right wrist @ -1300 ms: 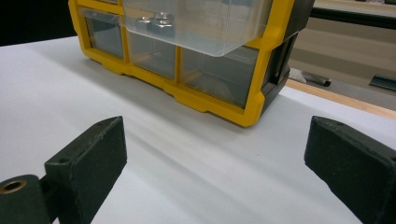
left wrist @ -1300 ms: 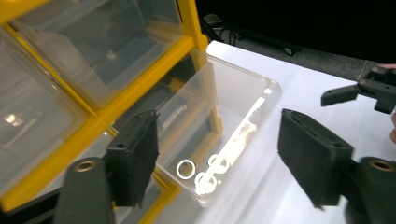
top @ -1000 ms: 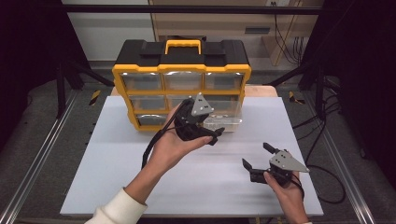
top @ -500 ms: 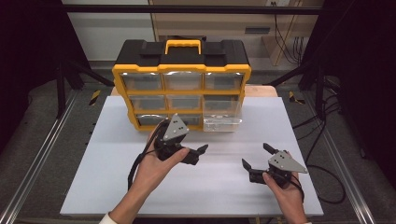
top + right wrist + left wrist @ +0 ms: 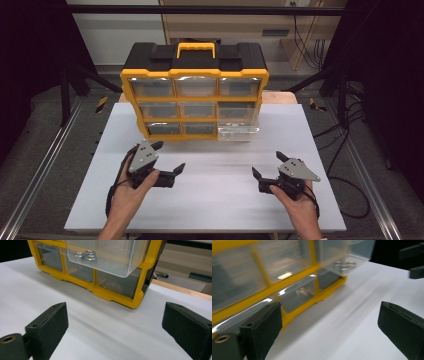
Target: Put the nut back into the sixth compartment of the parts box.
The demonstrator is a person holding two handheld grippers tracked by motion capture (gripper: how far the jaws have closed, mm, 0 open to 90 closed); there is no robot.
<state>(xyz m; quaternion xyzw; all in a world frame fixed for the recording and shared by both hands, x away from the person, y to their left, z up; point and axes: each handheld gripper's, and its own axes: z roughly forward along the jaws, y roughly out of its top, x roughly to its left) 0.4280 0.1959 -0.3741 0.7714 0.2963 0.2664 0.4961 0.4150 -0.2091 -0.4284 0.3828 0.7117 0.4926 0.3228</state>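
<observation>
Pulled back from the pulled-out clear drawer [image 5: 239, 126], the left gripper [image 5: 169, 159] hangs low near the worktop's [image 5: 215, 200] front-left, jaws just widened, empty. Right gripper [image 5: 270, 167] gapes front-right. Behind, the yellow organizer [image 5: 194, 95] stands at the far edge.

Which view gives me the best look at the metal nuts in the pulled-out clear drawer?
The right gripper view: the nuts sit sharp and close through the clear drawer floor. The left gripper view shows them blurred and farther off. In the high view the drawer is visible, but its contents are too small to tell.
</observation>
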